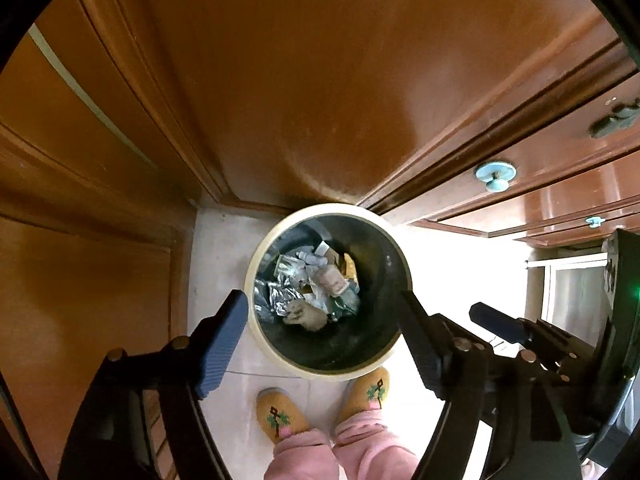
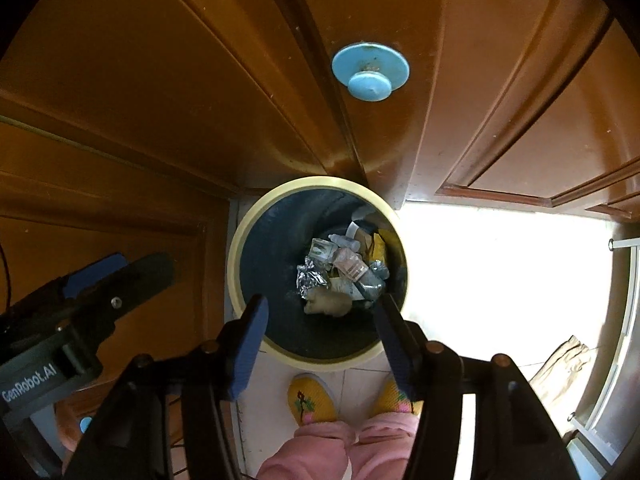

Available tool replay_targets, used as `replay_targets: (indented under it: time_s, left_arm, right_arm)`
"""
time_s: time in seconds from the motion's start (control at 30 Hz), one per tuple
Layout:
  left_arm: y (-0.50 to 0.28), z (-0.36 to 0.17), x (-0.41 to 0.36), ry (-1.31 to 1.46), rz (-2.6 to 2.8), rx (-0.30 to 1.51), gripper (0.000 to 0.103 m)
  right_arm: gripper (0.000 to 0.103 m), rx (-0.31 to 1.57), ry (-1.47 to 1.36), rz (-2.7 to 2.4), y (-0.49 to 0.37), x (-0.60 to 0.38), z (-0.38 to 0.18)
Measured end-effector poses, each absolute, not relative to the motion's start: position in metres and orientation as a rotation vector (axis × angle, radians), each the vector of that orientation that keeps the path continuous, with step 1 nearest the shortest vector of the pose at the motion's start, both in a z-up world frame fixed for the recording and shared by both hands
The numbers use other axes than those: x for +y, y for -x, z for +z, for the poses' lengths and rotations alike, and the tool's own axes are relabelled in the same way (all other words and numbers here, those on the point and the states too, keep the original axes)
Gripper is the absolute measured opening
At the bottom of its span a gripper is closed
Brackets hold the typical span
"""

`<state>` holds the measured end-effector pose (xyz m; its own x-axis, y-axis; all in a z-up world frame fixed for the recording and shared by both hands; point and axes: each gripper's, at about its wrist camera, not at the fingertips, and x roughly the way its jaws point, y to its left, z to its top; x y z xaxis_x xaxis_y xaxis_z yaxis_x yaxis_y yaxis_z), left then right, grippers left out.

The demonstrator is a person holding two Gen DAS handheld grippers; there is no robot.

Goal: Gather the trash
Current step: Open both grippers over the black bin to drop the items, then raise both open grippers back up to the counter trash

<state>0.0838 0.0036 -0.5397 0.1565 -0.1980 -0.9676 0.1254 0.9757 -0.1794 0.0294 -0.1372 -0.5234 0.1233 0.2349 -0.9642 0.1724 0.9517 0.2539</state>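
I held my left gripper [image 1: 324, 336] and right gripper [image 2: 322, 330] side by side, pointing steeply down, both with jaws apart and empty.

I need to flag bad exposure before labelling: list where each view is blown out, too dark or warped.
Left wrist view: floor right of the trash bin blown out white; straight lines of the cabinet bow with fisheye; bin interior dim, the trash still readable. Right wrist view: a large overexposed floor patch right of the bin, the cabinet and blue knob bowed, dark corners.
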Motion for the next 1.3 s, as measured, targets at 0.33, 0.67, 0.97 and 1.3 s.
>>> replay_targets:
  time_s: [0.33, 0.67, 0.97, 1.3]
  left_arm:
    - [-0.084, -0.507, 0.008, 0.034, -0.220, 1.376, 0.090]
    - [-0.064, -0.431, 0.004, -0.040, -0.228, 1.357, 0.091]
    - [-0.049, -0.331, 0.008, -0.079, -0.243, 1.269, 0.096]
    - [-0.030, -0.235, 0.018, -0.098, -0.254, 1.195, 0.096]
  right_arm:
    - [0.060, 1.435, -0.401, -0.009, -0.027, -0.150, -0.491]
    - [0.061, 1.419, -0.467, -0.035, -0.012, -0.159, -0.416]
    - [0.061, 1.359, -0.468, -0.035, -0.001, -0.161, -0.330]
    - [0.061, 1.293, -0.454, -0.054, 0.013, -0.160, -0.253]
